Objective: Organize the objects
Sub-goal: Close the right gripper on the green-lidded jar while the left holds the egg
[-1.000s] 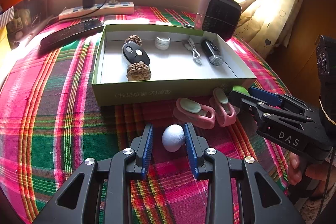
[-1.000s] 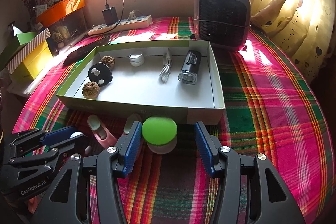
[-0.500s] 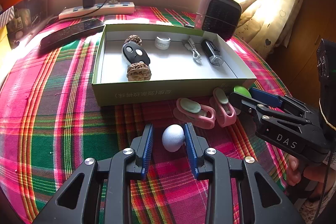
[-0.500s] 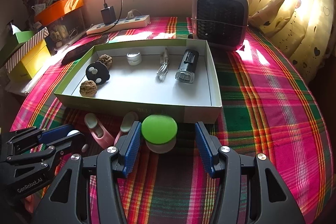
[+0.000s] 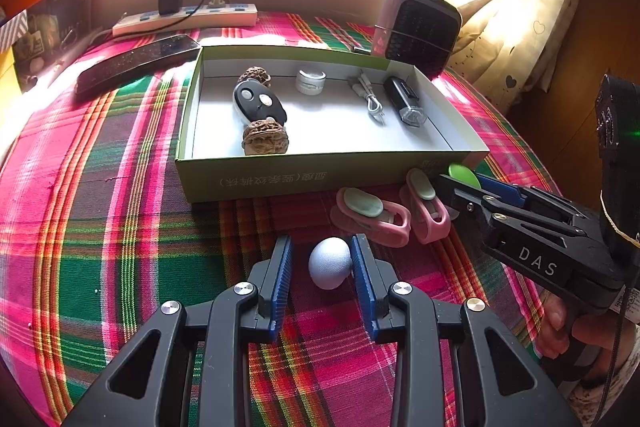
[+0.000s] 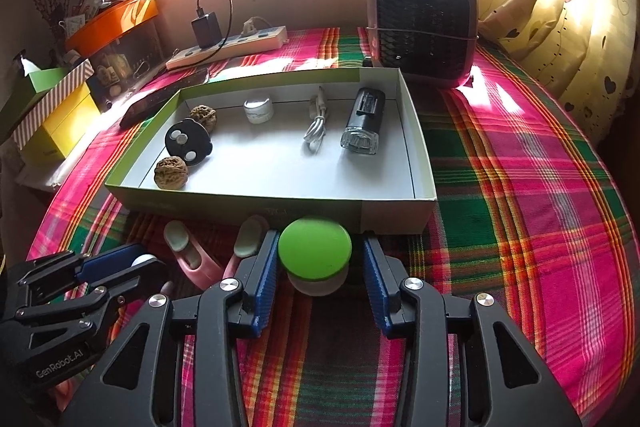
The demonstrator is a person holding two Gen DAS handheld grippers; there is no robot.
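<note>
A pale blue-white egg-shaped ball rests on the plaid cloth between the pads of my left gripper. It touches the right pad, with a gap at the left pad, so the gripper is open. A small white jar with a green lid stands between the pads of my right gripper, just before the box's front wall. These jaws are closing; the left pad is at the lid and a narrow gap shows at the right pad. The green-edged cardboard box holds two walnuts, a black key fob, a small white jar, a white cable and a black torch.
Two pink clips lie on the cloth between the grippers, close to the box front. Behind the box stand a small heater, a power strip and a dark flat device. Boxes crowd the left; curtains hang on the right.
The right gripper's pads have drawn in a little around the green-lidded jar. The left gripper and the egg-shaped ball have not moved.
</note>
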